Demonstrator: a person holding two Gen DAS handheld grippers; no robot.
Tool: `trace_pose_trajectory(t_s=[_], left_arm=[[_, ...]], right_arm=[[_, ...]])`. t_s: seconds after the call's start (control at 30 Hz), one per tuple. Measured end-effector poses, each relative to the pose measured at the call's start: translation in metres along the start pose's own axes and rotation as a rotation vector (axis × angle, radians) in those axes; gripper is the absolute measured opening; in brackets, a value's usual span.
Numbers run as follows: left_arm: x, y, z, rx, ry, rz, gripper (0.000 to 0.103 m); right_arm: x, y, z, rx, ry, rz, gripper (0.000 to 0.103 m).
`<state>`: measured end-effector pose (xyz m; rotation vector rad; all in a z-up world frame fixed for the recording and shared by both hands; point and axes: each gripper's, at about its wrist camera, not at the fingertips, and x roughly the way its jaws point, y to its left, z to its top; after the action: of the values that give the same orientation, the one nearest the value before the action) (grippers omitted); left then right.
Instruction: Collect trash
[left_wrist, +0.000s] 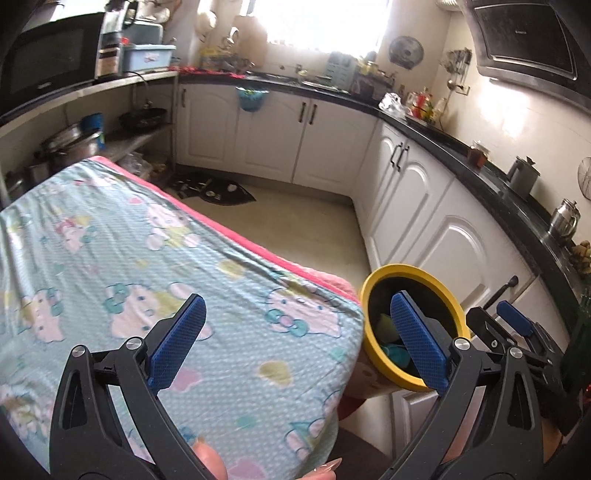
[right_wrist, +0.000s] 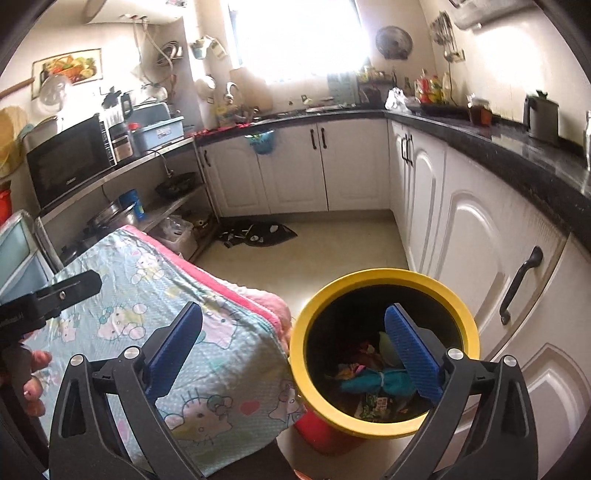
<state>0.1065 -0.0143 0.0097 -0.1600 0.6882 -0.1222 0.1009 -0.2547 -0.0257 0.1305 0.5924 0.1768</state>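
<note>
Both grippers gape wide and empty: left gripper (left_wrist: 295, 339), right gripper (right_wrist: 299, 350). The trash (right_wrist: 369, 380) lies in the yellow-rimmed bin (right_wrist: 384, 275), lower right: light, crumpled, soft; pinch a loose fold.

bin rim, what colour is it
Yellow; the bin rim shows best in the right wrist view.

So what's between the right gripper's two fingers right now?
Nothing is held. In the right wrist view, the open right gripper frames only the cloth-covered table's corner and the yellow-rimmed bin below, trash already inside.
</note>
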Motion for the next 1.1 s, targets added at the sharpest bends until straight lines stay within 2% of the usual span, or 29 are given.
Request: trace_pose_trajectory(t_s=[0.3, 0.57, 0.73, 0.83, 0.93, 1.1], left_arm=[[-0.027, 0.002, -0.03, 0.043, -0.079, 0.074, 0.092], [-0.045, -0.006, -0.064, 0.098, -0.161, 0.109, 0.092], [-0.056, -0.005, -0.079, 0.099, -0.22, 0.125, 0.092], [-0.062, -0.004, -0.088, 0.1, -0.253, 0.138, 0.092], [-0.068, -0.003, -0.094, 0.09, -0.278, 0.137, 0.092], [-0.072, -0.001, -0.099, 0.089, -0.319, 0.132, 0.092]], right_arm=[[-0.027, 0.017, -0.024, -0.037, -0.089, -0.041, 0.097], [-0.063, 0.025, -0.048, -0.09, -0.244, -0.044, 0.097], [-0.085, 0.027, -0.066, -0.102, -0.336, -0.05, 0.097], [-0.093, 0.029, -0.075, -0.087, -0.361, -0.054, 0.097], [-0.094, 0.032, -0.084, -0.129, -0.391, -0.062, 0.097], [-0.081, 0.031, -0.097, -0.142, -0.371, -0.084, 0.097]])
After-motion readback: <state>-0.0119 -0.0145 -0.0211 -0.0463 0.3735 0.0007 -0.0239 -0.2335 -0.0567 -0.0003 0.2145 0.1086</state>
